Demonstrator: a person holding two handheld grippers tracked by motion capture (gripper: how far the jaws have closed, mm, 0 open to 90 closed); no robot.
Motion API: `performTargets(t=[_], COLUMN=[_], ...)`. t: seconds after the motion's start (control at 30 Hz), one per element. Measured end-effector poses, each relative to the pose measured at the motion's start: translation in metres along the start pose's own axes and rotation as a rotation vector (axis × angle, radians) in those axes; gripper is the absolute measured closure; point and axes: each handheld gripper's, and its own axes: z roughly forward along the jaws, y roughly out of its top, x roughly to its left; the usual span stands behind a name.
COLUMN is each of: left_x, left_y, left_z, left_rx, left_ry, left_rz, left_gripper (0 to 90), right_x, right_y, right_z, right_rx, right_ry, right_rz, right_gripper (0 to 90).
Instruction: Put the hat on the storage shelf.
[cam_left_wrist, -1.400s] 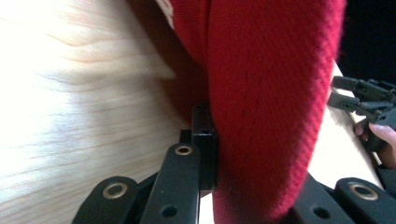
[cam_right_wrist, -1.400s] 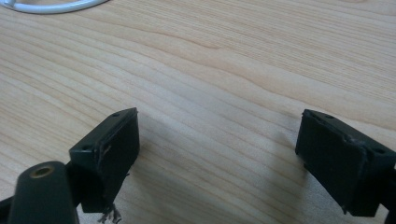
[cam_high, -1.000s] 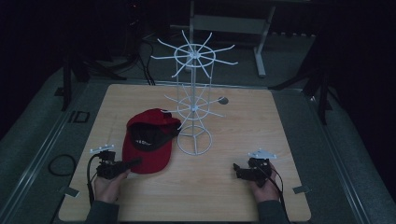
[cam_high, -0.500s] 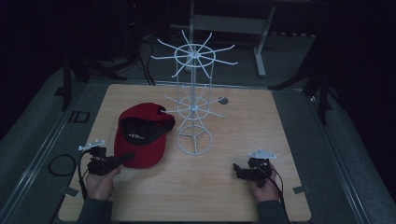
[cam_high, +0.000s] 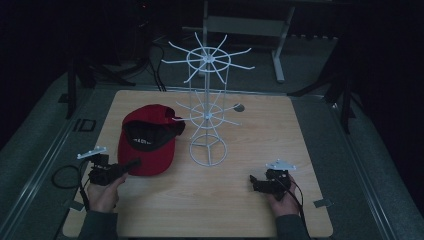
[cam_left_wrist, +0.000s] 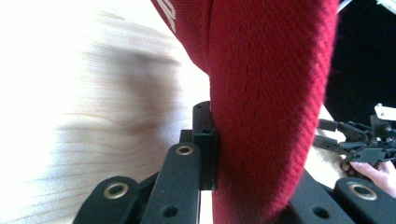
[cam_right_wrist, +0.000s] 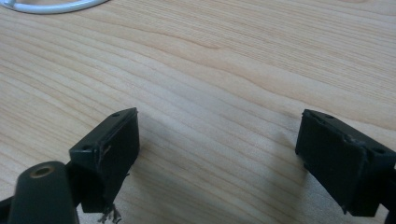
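We've got the left gripper (cam_high: 131, 164) clamped on the red cap's (cam_high: 148, 142) brim at table's left, right gripper (cam_high: 255, 182) spread and idle; next probably lift toward the wire rack (cam_high: 207, 117) hook.

Red cap (cam_high: 147, 140) lies on the table beside the white wire rack (cam_high: 206, 112)
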Motion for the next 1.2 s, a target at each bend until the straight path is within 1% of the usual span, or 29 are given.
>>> performTargets(t=[0.37,0.5,0.6,1.0,1.1,1.2], left_x=[-0.006,-0.008,-0.01,-0.019,-0.02,-0.022], left_y=[0.01,0.015,0.02,0.031,0.034,0.038], left_z=[-0.006,-0.008,-0.01,-0.014,-0.015,-0.016], left_rx=[-0.01,-0.018,-0.021,-0.049,-0.054,-0.055], left_ry=[-0.007,-0.014,-0.015,-0.035,-0.036,-0.027], left_rz=[0.025,0.026,0.038,0.052,0.058,0.067], left_gripper=[85.0,85.0,85.0,85.1,85.0,85.1], right_x=[0.0,0.0,0.0,0.0,0.0,0.0], right_y=[0.0,0.0,0.0,0.0,0.0,0.0], right_z=[0.0,0.0,0.0,0.0,0.0,0.0], right_rx=[0.0,0.0,-0.001,0.0,0.0,0.0], right_ry=[0.0,0.0,0.0,0.0,0.0,0.0], right_rz=[0.0,0.0,-0.001,-0.001,-0.001,-0.001], right_gripper=[13.4,13.4,13.4,13.4,13.4,13.4])
